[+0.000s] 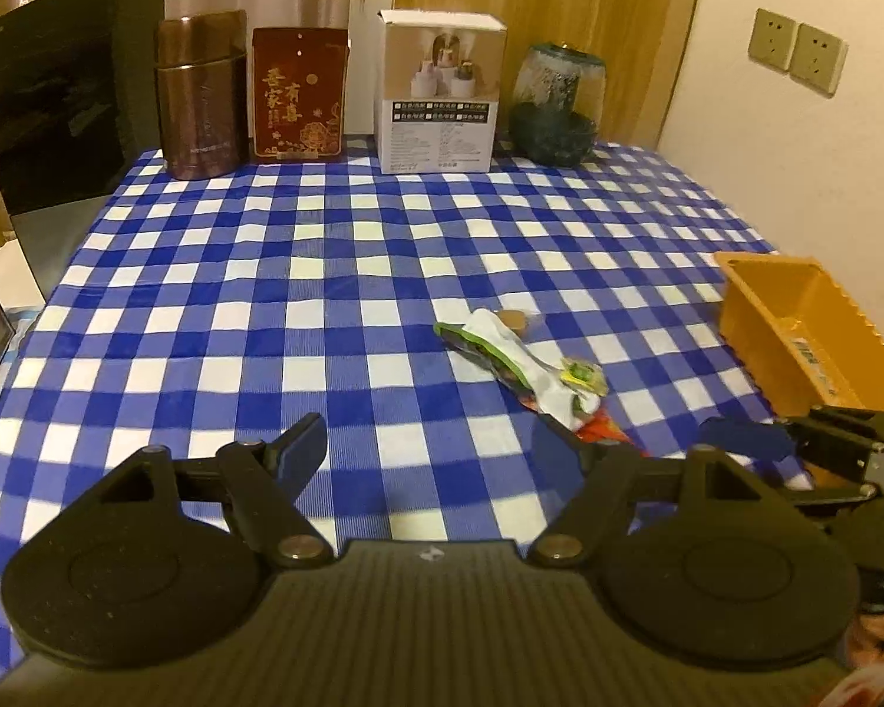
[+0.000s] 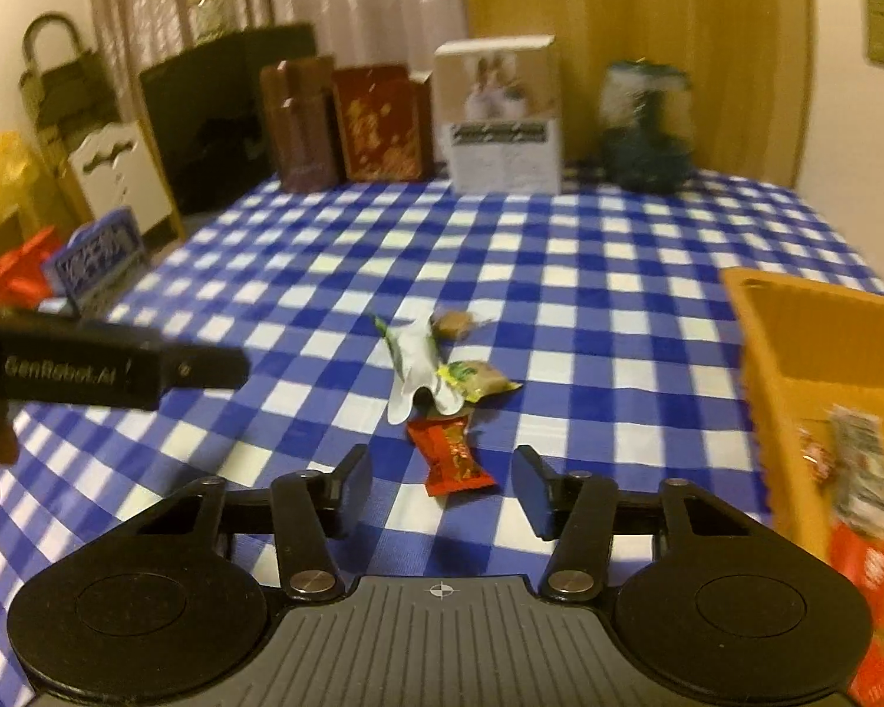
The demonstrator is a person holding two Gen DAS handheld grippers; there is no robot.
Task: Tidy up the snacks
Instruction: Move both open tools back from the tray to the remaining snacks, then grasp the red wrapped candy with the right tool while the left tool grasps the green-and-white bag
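- Right hand-held gripper [image 2: 442, 486]: fingers apart, red snack [image 2: 451, 456] just ahead, not pinched.
- Left hand-held gripper [image 1: 427, 451]: fingers apart, holding nothing.
- Orange box [image 2: 819, 365]: cut off; blurry packets inside.

Black tongs [image 2: 445, 486], blue pads [image 2: 533, 492], silver screws, "GenRobot.AI" mark.

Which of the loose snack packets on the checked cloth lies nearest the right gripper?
The red-wrapped candy, just ahead of the open right gripper; the white-and-green packet and brown snacks lie farther off.

Orange bin [image 2: 819, 365] cut off, contents blurred
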